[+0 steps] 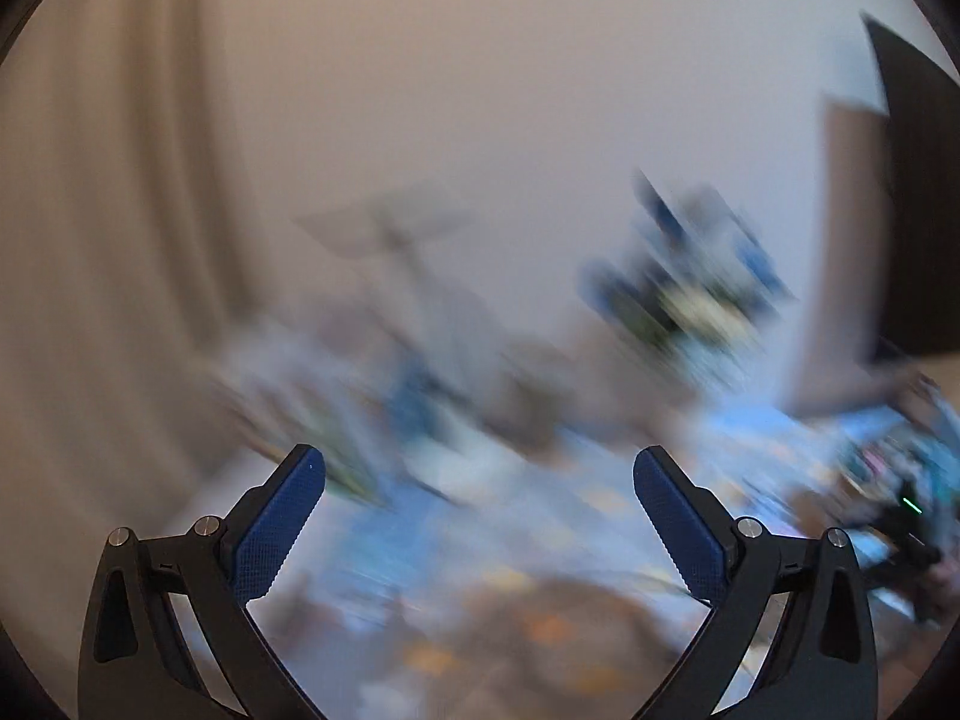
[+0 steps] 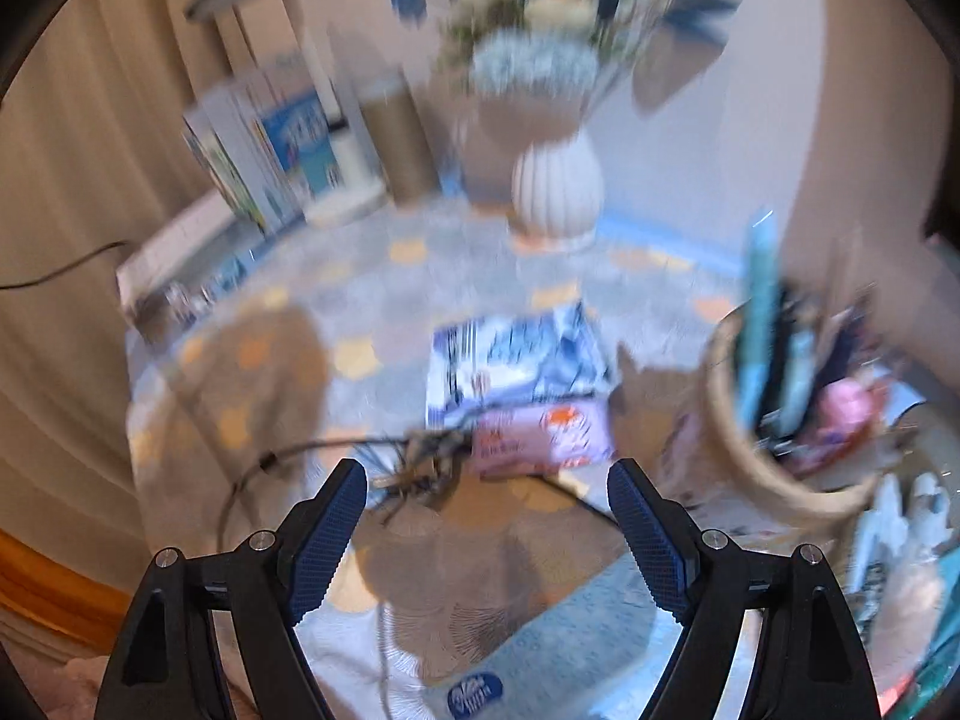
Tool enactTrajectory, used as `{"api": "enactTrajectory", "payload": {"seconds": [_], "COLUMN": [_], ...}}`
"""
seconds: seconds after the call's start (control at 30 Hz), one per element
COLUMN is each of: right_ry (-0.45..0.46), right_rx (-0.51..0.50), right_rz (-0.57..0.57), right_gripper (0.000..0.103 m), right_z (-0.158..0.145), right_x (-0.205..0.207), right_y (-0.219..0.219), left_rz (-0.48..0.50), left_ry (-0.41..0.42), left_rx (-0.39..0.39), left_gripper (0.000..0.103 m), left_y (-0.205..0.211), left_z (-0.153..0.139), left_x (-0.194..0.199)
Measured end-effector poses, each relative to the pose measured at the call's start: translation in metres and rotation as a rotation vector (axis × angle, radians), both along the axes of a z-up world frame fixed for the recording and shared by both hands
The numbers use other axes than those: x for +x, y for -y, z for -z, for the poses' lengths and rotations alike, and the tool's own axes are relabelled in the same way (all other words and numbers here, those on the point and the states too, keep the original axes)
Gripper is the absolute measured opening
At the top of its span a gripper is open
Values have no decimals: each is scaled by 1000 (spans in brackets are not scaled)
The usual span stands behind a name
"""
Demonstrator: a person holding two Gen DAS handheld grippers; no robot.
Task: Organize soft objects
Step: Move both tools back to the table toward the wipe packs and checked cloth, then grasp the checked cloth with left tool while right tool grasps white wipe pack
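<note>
Blue-padded left claw (image 1: 480, 516) wide, empty, view blurred. Right claw (image 2: 487, 525) spread, empty, above counter (image 2: 372, 276); pink packet (image 2: 540, 435) ahead, woven basket (image 2: 774, 468) right.

The left gripper (image 1: 480, 483) stands with its jaws wide apart, nothing between the blue pads (image 1: 273, 531), which splay toward 11 and 1 o'clock. The right gripper (image 2: 487, 495) is likewise spread, a little narrower, pads (image 2: 651, 543) bare and clear of anything, pointing steeply down.
</note>
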State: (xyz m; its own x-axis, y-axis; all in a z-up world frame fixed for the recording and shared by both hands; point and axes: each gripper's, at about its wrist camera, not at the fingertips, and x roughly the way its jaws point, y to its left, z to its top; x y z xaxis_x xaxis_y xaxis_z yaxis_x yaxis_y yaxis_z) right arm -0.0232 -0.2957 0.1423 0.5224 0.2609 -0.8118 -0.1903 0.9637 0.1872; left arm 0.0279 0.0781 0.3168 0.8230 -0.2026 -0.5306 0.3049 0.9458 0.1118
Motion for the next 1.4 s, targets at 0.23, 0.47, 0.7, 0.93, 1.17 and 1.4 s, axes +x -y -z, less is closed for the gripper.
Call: {"api": "enactTrajectory", "payload": {"seconds": [0.23, 0.47, 0.7, 0.93, 1.17, 1.4], "right_ry": [-83, -23, 52, -171, -223, -195], "right_rx": [-139, -283, -502, -376, -393, -403], "right_rz": [-61, -156, -193, -32, 19, 28], "right_gripper": [81, 81, 82, 98, 98, 99], "right_z": [27, 28, 29, 39, 59, 67], "right_x": [27, 50, 79, 149, 169, 172], "right_y": [-8, -40, -63, -32, -29, -35], "left_rz": [385, 227, 259, 352, 395, 453], "left_ry": [-493, -566, -589, -501, -553, -489], "left_rx": [-209, -304, -324, -255, -168, 61], "left_gripper": [102, 102, 102, 102, 97, 62], "left_y": [122, 153, 131, 189, 220, 243], "left_z": [177, 234, 249, 251, 276, 297], "left_x": [19, 25, 10, -6, 1, -13]}}
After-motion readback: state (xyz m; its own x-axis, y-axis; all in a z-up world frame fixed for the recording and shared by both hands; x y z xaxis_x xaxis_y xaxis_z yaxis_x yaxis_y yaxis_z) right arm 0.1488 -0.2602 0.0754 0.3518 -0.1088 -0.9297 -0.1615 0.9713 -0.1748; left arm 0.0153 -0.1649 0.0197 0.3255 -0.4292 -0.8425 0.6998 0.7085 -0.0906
